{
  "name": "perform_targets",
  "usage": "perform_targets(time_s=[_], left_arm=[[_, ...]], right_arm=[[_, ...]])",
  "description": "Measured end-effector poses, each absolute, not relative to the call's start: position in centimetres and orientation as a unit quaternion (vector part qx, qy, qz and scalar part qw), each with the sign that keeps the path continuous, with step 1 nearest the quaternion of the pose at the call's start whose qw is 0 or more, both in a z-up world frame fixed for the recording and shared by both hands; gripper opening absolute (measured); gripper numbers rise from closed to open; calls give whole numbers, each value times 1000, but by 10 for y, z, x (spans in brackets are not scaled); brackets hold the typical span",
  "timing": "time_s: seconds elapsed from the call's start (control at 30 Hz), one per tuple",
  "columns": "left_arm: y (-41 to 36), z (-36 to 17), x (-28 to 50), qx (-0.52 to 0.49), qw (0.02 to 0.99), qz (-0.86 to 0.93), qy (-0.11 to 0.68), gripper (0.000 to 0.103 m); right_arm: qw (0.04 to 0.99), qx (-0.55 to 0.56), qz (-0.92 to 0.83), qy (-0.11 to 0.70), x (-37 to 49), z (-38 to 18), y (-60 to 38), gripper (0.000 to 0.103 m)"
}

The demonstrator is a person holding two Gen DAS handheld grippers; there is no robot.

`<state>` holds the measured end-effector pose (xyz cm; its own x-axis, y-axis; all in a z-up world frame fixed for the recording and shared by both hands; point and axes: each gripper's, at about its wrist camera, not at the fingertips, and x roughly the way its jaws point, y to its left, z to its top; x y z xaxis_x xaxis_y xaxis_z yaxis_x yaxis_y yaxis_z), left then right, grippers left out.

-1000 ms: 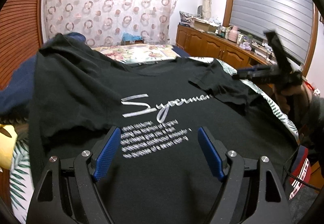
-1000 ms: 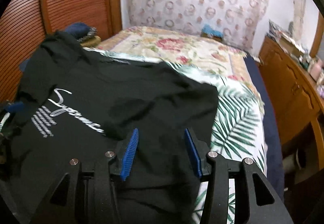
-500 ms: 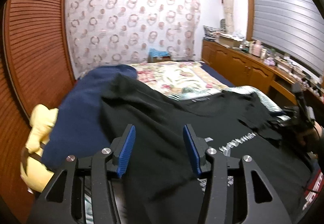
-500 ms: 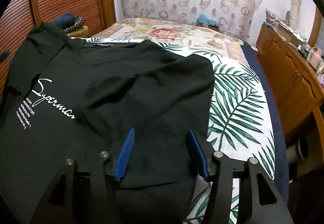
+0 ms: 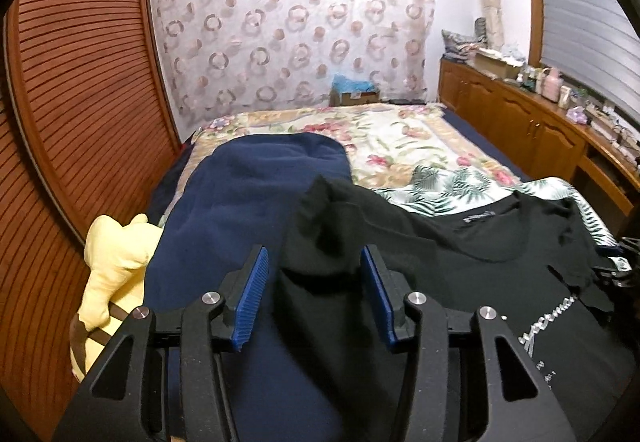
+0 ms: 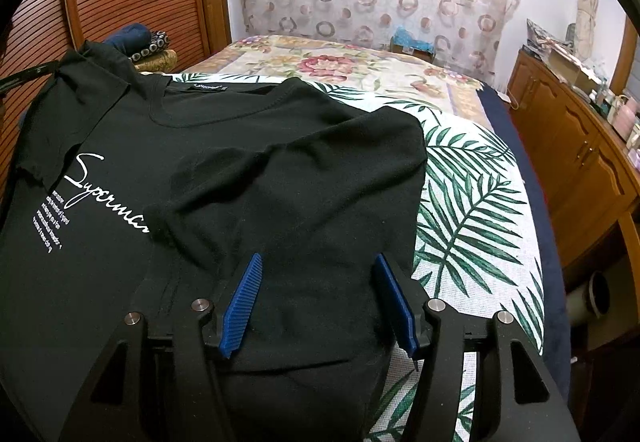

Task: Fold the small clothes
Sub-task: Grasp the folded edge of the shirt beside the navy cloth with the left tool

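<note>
A black T-shirt (image 6: 208, 170) with white "Superman" script lies front up on the bed. Its right sleeve is folded in over the chest. It also shows in the left wrist view (image 5: 460, 274). My left gripper (image 5: 316, 294) is open, its blue pads either side of the raised left sleeve (image 5: 320, 226) at the shirt's edge. My right gripper (image 6: 320, 298) is open and empty, just above the folded right side of the shirt. A sliver of the right gripper shows at the far right of the left wrist view (image 5: 618, 266).
A navy blanket (image 5: 248, 194) lies left of the shirt, with a yellow plush toy (image 5: 116, 258) beside it. A palm-leaf sheet (image 6: 472, 210) and floral cover (image 6: 340, 62) lie on the bed. Wooden cabinets (image 6: 580, 146) run along the right; a slatted wooden door (image 5: 72, 102) stands left.
My left gripper has swung left from the shirt's printed chest to its left sleeve and narrowed. My right gripper has widened and stayed over the folded right side.
</note>
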<state>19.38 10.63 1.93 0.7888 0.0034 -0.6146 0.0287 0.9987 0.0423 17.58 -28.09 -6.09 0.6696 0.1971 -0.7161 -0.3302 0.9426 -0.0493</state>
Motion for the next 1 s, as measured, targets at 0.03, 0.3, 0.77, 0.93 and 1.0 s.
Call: perform_targets(time_s=[0.03,0.3,0.77,0.93,1.0], left_arm=[[108,18,199,27,944,-5,329,50],[108,10,224,31,932,-14,361,50],[65,41,155,53,951,-93,289,5],[55,40,140,54,952,-108,282,5],[52,38,138,56,952,-112,281,5]], right_arm=[[909,-88,145,380,176,-61,-281,61],[910,-89,145,379,175,-60,-281,61],[908,-77,151,382,178,-56,-288,61],[919,-40,135,369,197,-34,-308,61],[916,-40,127,379,213,-33,-309,61]])
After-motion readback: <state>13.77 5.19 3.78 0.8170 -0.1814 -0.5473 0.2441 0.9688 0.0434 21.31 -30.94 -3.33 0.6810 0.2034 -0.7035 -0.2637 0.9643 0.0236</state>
